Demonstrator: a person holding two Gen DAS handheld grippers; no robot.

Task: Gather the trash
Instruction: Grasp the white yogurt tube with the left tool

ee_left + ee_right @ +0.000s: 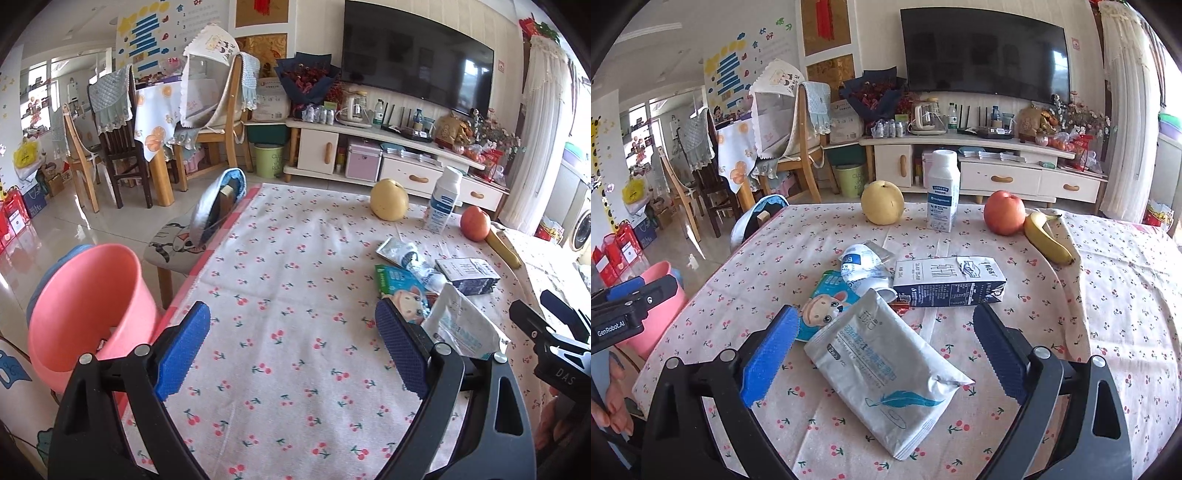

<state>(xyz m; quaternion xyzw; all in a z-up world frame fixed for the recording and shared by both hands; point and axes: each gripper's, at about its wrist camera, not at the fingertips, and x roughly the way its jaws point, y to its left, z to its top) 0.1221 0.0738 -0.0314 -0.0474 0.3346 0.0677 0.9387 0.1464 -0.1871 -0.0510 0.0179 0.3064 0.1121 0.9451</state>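
Standing at the lower left of the left wrist view, beside the table edge, a pink plastic bin (88,314) shows a smooth round wall and an open mouth; what I can see of its inside looks bare, but the bottom is hidden. In the right wrist view the same bin is at the left edge, partly behind the left gripper (291,347).

The trash lies together in the middle of the table (1126,332), on a thin cloth printed with small red cherries. Lowest in the right wrist view is a flat silver-white pouch (886,373), wrinkled foil with a blue feather print. It lies between the two blue ribbed pads of the right gripper (882,354), which stand wide apart and do not touch it. Above it, touching or overlapping one another, are a teal packet with a cartoon animal (827,306), a crumpled white and blue wrapper (864,266) and a dark blue and white carton (945,280) lying on its side, rectangular, with a torn top.

The left gripper also has its pads wide apart, with only cloth between them.

Along the far edge of the table stand a round yellow pear (882,201), an upright white bottle (943,190) with a cap, a reddish apple (1004,212) and a curved banana (1047,236).
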